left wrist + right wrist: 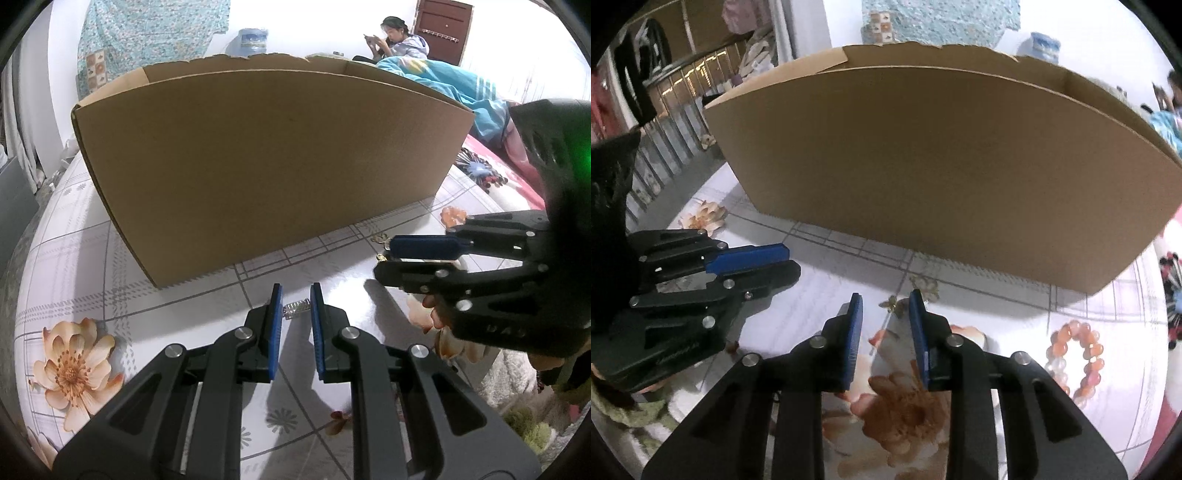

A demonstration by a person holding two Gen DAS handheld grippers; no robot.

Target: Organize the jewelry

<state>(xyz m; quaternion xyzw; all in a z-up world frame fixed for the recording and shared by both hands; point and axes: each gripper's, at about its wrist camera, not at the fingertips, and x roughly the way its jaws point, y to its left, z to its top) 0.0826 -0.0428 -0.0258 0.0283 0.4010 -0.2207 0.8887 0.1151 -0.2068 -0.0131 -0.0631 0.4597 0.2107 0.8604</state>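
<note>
L gripper (295, 299) low over the table, jaws parted w/ a narrow gap, pads (276, 332) blue. R gripper (885, 306) just beside it, also parted, angled inward toward L, fingers level.

A white tablecloth printed with grey grid lines and peach flowers (74, 365) covers the work surface. Behind it, a teal patterned cloth (147, 33) hangs on a white wall (314, 26) beside a blue water-cooler bottle (252, 40). A dark brown wooden door (443, 29) stands right, where a seated woman in a grey hoodie (400, 40) looks at a phone.
</note>
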